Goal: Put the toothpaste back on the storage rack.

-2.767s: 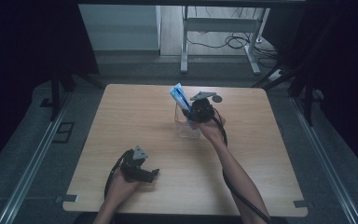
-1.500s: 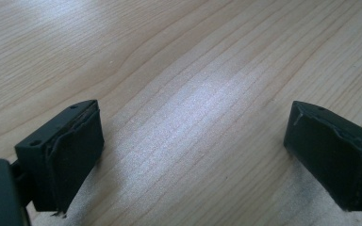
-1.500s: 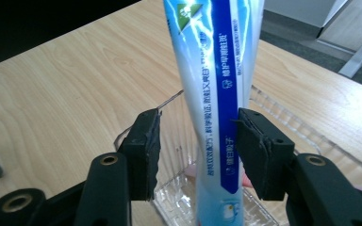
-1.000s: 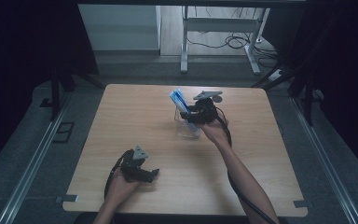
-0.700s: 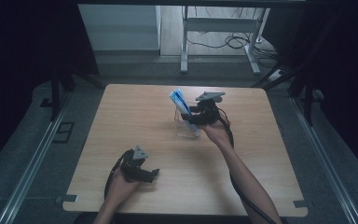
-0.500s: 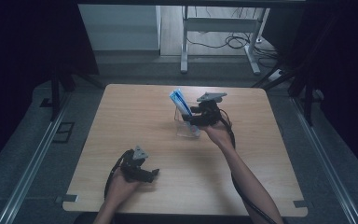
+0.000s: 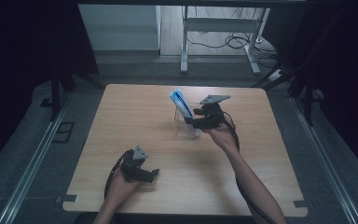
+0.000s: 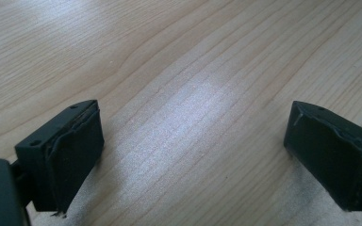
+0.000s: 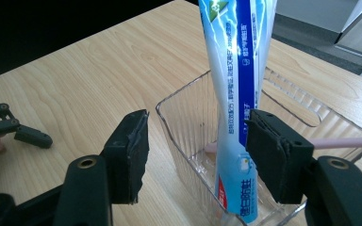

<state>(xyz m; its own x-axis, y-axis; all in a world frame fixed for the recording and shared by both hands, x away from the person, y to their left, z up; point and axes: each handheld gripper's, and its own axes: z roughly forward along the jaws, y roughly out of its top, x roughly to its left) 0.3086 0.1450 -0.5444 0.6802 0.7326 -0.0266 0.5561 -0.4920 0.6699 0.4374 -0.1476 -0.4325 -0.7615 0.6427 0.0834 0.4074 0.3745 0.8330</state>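
In the right gripper view the top of the toothpaste tube (image 9: 238,70) runs off the upper edge, and its print is too small to read. The pink stick (image 9: 339,142) leaves the frame at the right; its other end blurs behind the ribbed wall of the clear bin (image 9: 188,122). The bin's near corner is cut off below.

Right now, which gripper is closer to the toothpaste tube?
Right. The right gripper is open right at the toothpaste tube standing in the clear plastic bin; the left gripper rests far off near the table's front edge.
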